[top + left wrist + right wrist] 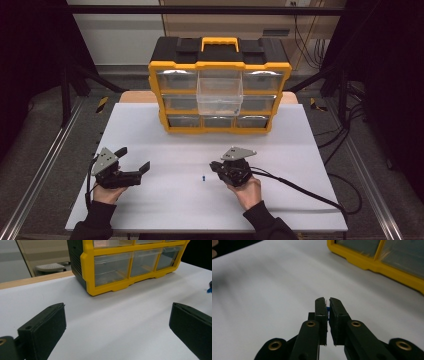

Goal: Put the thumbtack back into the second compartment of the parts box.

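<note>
The right gripper (327, 305) pinches a small blue part (328, 312) between its nearly closed jaws, above the white table (165, 200), near of the yellow drawer cabinet (220, 85). At left, the left gripper (134, 159) rests with jaws wide, holding nothing.

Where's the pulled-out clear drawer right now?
In the high view the clear drawer sticks out of the middle column of the yellow organizer. The organizer stands at the far middle of the white table.
</note>
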A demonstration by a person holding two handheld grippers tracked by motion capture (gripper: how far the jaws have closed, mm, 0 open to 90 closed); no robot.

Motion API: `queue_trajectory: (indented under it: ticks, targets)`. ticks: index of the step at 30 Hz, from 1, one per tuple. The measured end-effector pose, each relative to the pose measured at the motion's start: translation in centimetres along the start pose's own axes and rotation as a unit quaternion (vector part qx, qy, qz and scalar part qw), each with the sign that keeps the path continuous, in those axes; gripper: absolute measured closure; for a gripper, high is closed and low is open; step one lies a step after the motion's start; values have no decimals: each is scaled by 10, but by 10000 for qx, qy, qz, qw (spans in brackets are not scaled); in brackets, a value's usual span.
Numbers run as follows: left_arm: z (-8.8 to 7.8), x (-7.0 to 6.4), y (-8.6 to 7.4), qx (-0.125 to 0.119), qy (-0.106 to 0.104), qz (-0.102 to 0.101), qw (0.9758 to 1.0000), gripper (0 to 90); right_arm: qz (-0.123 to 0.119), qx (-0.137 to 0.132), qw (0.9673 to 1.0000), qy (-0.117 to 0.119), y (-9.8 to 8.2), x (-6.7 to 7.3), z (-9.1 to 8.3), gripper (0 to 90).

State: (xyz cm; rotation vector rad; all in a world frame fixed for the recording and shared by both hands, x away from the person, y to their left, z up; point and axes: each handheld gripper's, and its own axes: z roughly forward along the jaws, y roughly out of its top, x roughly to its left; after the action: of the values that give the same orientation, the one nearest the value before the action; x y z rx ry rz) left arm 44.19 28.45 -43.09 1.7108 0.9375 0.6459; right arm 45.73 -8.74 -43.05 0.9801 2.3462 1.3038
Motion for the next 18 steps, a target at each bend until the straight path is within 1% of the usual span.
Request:
queue_trajectory:
  ticks: [4, 5, 7, 8, 12, 18]
  targets:
    - [0, 0, 0, -7, 0, 1, 10000, 5, -28, -247, 9997, 17, 10, -4, -17, 856]
    - [0, 0, 0, -7, 2, -2, 10000, 5, -6, -277, 9996, 14, 12, -5, -21, 856]
    - [0, 0, 0, -6, 1, -3, 10000, 5, 20, -424, 9991, 18, 19, -7, -31, 856]
    - [0, 0, 0, -4, 3, -7, 10000, 5, -1, -436, 9990, 34, 20, -8, -34, 856]
    - [0, 0, 0, -4, 0, -2, 10000, 5, -8, -591, 9982, -26, 29, -13, -49, 856]
    - [0, 0, 0, 0, 0, -4, 10000, 5, -51, -711, 9974, -52, 43, -15, -67, 856]
